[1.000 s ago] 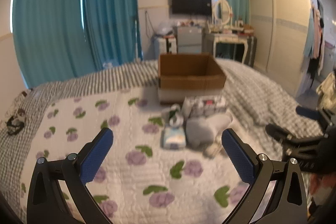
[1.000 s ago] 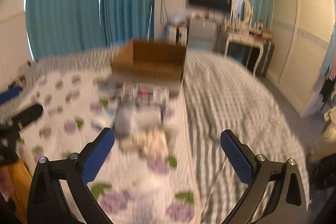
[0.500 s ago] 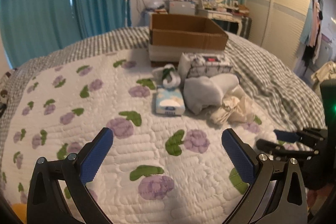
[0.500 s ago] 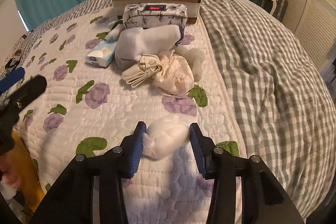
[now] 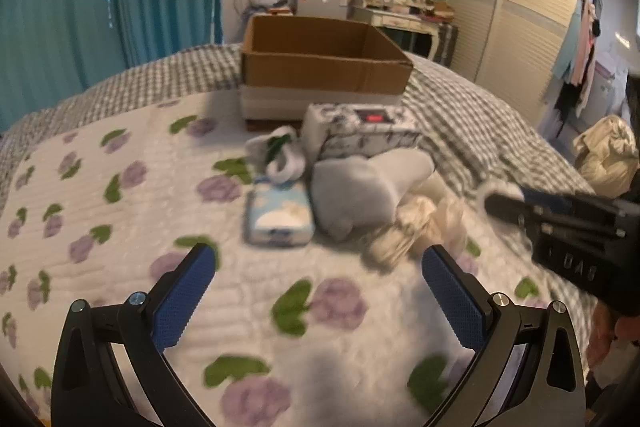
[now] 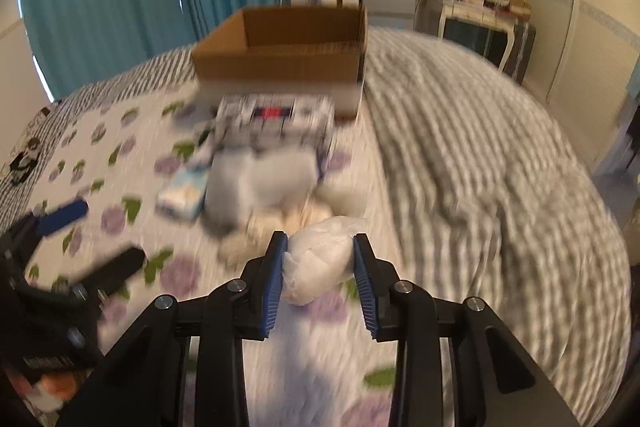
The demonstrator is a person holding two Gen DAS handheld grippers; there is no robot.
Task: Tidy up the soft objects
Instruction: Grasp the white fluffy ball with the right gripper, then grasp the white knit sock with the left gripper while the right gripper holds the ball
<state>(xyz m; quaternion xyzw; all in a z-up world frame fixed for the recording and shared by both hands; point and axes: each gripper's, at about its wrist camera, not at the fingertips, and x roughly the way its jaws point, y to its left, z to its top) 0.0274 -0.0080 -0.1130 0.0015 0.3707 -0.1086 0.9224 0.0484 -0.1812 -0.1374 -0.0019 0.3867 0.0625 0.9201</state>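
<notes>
Since half a second ago, the right gripper (image 6: 320, 263) has lifted its white bundle (image 6: 320, 267) clear of the bed (image 6: 480, 155) and swung toward the cardboard box (image 6: 280, 63); the left gripper (image 5: 320, 291) has stayed low over the quilt (image 5: 120, 187). Largest first: the bed carries the open box at its far side, with a patterned pouch (image 5: 360, 131) just before it, then a grey cloth (image 5: 360, 195), a tissue pack (image 5: 278, 217) and a cream bag (image 5: 416, 223) clustered together. Right fingers are clenched on the white bundle, held in the air short of the box. Left fingers stand wide apart, grasping nothing. Judged step: carrying the first item to the box. The next move calls for advancing over the rim, then releasing.
</notes>
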